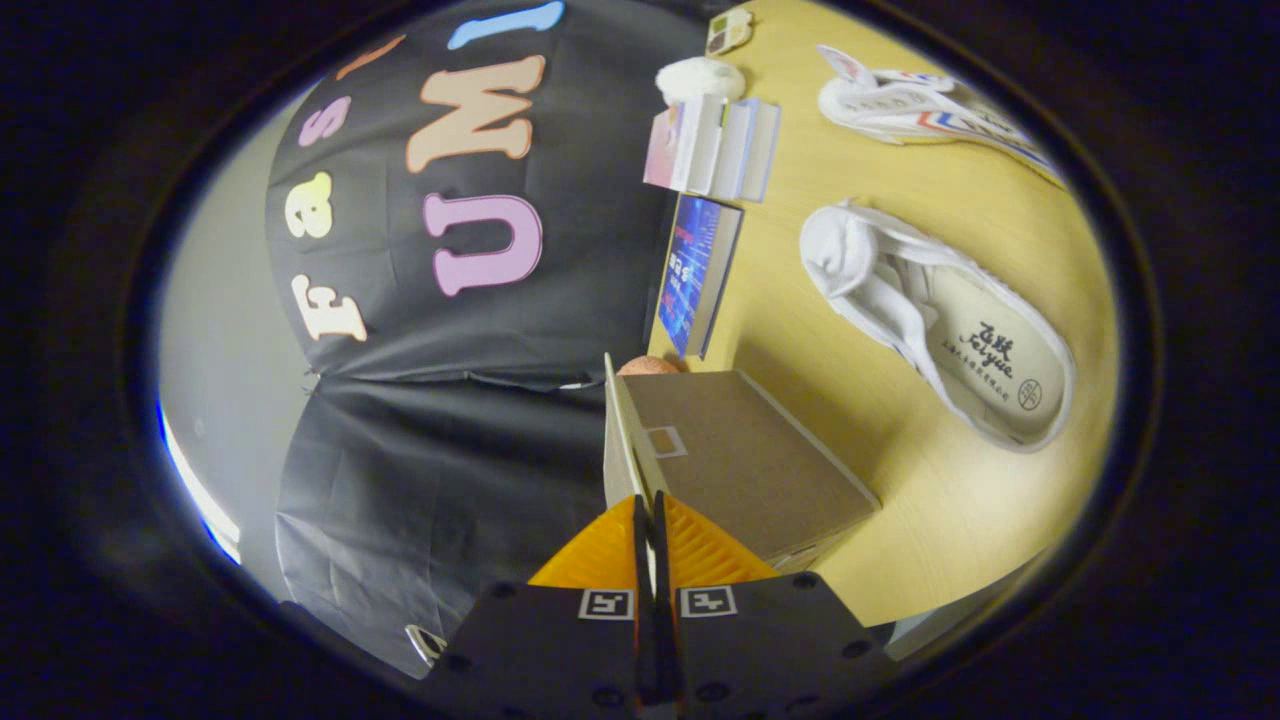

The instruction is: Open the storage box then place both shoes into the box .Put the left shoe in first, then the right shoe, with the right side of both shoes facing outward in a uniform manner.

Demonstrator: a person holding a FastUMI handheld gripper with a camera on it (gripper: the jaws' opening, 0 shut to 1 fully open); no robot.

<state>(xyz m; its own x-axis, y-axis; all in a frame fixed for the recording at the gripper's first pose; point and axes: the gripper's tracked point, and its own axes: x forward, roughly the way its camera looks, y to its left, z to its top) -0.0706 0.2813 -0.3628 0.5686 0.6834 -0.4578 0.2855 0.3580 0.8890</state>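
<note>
A brown cardboard storage box (745,465) sits on the wooden table (930,500), just ahead of my fingers. Its thin pale lid (620,430) stands up on edge from the box. My gripper (648,505) is shut on the lid's edge, one orange finger (600,560) pressed on each side. Beyond the box a white shoe (940,320) lies on its side, its insole and opening facing me. A second white shoe (930,105), with red and blue stripes, lies farther off on the table. The whole view is rolled sideways.
A row of upright books (715,150) and a blue book (695,275) stand along the table's back edge against the black cloth. A white fluffy object (700,78) sits by the books. A small orange ball (648,365) peeks out behind the box.
</note>
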